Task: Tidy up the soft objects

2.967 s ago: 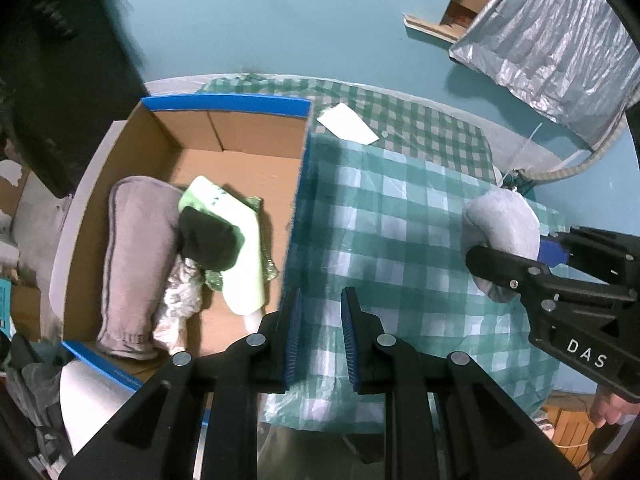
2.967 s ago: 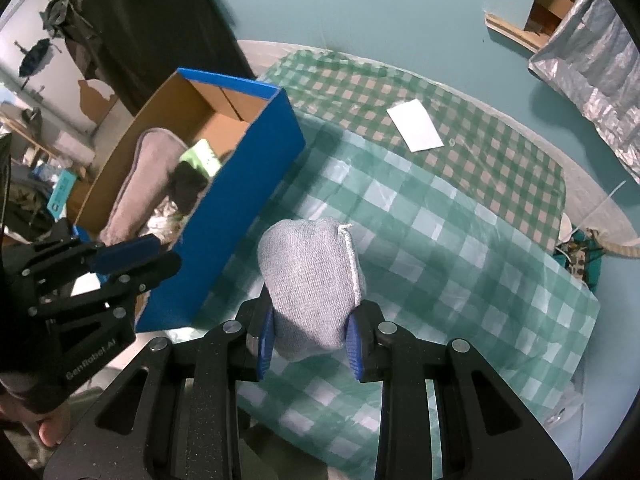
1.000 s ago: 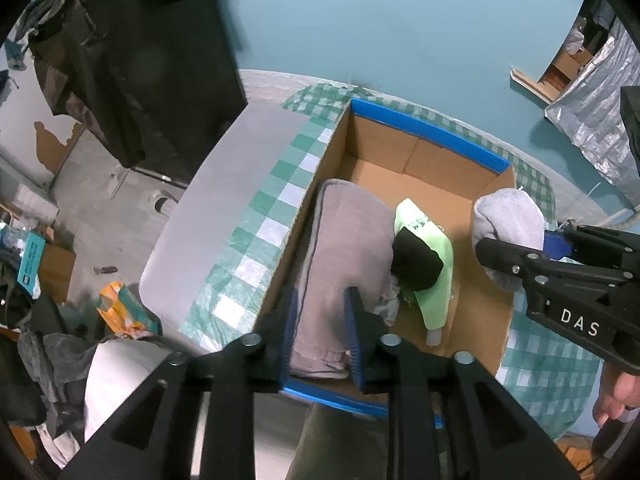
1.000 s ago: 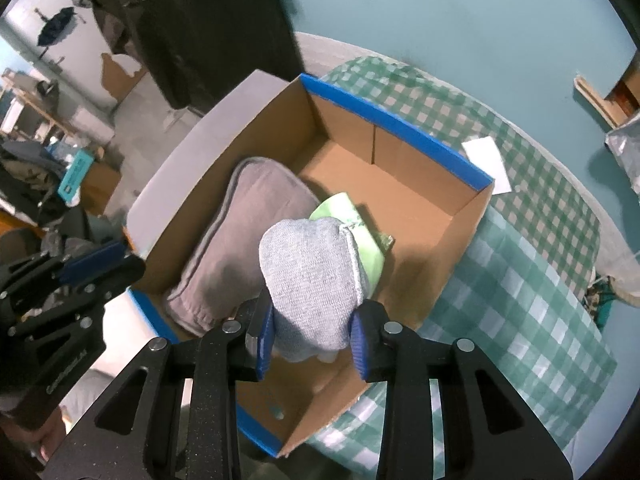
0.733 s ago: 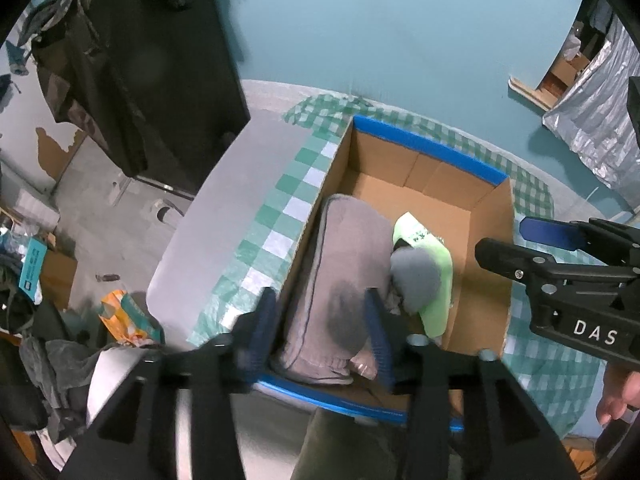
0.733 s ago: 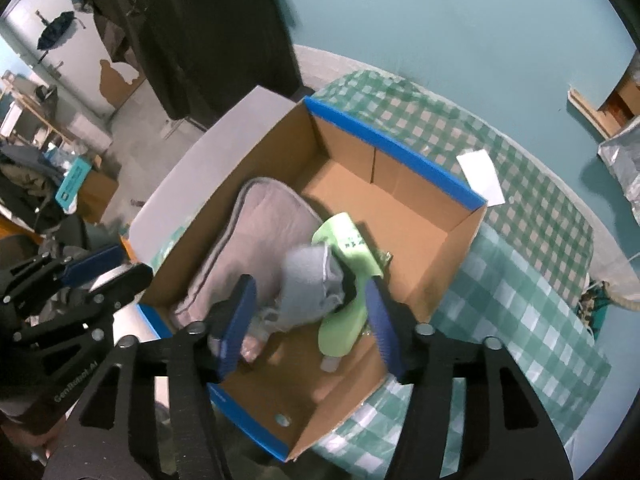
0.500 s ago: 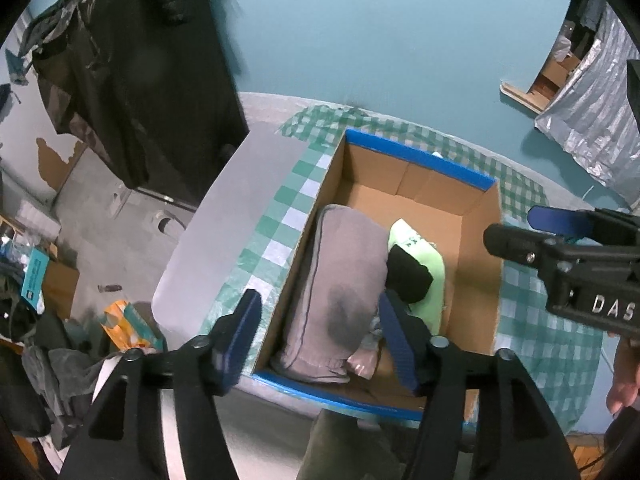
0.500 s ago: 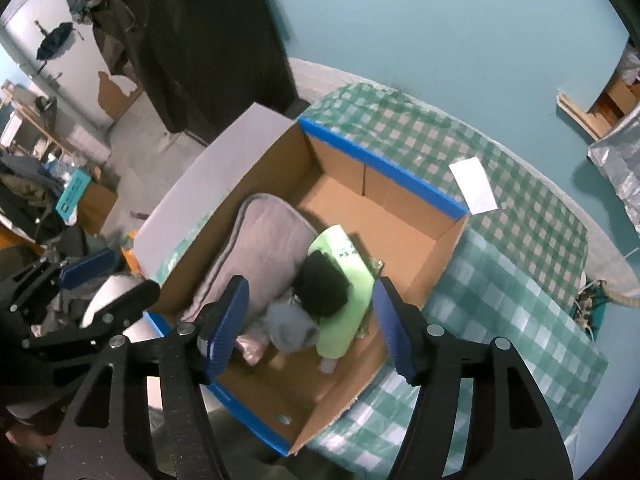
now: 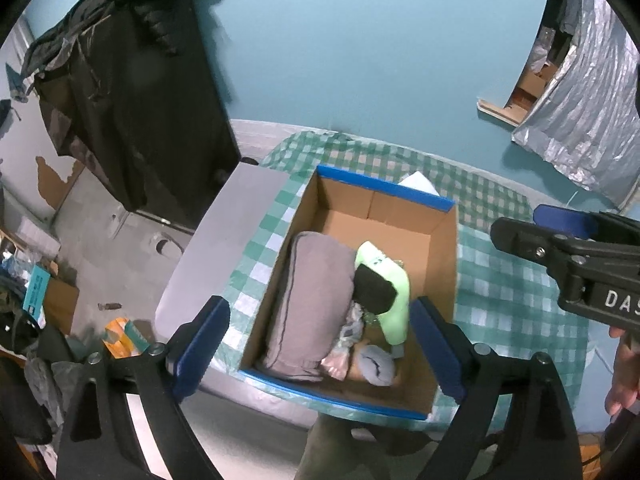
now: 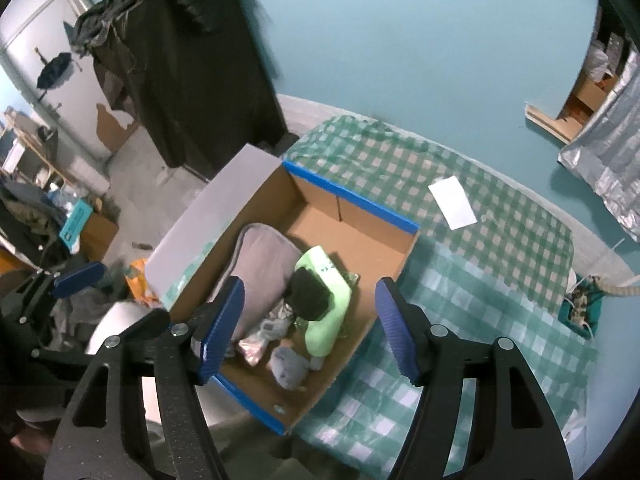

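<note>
- Hovering both tongs above the cardboard box (image 10: 404,250), so the drop zone stays in sight.
- Right gripper (image 10: 308,326): jaws have just been opening, nothing between them, released.
- Left gripper (image 9: 320,348): jaws have just been opening too, spread wide, empty.
- Grey beanie (image 10: 289,368) lies in the box's near corner, beside the green item (image 10: 329,312) and black bundle (image 10: 307,294).
- Grey cushion (image 9: 312,304) fills the box's left side, leaving the far right floor bare for more.
</note>
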`<state>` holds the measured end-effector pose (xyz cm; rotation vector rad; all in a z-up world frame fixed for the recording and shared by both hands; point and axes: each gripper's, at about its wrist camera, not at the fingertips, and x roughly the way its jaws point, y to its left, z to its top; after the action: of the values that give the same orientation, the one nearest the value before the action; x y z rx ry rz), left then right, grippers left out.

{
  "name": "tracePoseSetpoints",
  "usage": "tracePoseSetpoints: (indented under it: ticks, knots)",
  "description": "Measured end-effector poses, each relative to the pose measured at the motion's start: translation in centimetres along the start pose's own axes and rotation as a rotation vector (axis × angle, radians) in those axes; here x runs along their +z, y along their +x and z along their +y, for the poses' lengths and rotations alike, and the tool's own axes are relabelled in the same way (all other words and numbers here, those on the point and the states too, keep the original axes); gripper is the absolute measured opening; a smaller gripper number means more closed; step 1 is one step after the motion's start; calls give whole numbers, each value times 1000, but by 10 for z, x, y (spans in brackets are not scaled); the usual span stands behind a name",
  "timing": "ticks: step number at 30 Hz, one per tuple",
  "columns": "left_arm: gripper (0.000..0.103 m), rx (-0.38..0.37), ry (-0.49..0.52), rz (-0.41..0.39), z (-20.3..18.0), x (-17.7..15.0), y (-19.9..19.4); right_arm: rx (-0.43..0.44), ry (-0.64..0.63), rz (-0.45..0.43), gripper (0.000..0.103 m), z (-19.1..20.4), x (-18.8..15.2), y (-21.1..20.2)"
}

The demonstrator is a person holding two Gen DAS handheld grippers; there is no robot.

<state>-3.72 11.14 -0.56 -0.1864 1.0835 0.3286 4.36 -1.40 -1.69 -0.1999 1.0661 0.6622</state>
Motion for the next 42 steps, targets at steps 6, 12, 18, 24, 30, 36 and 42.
tracePoseSetpoints:
  ticks: [6, 12, 18, 24, 30, 36, 42]
  knots:
    - [93, -13, -4, -5, -11, 0, -12, -26, 22, -30, 69, -13, -8, -23]
    - [92, 20, 31, -20, -24, -1, -25, -47, 75, -51, 69, -30, -19, -40]
    - [92, 15, 38, -19, -32, -3, -32, -58, 107, -59, 69, -41, -27, -50]
    - [92, 16, 53, -6, -39, -5, -33, -58, 117, -63, 69, -46, -34, -55]
    - [92, 2, 55, 4, -45, -4, -32, -63, 126, -65, 69, -51, -41, -61]
    - [92, -21, 51, 27, -51, -4, -29, -70, 137, -64, 69, -56, -44, -65]
    - [92, -13, 62, 26, -57, -6, -29, -73, 148, -64, 69, -61, -48, -68]
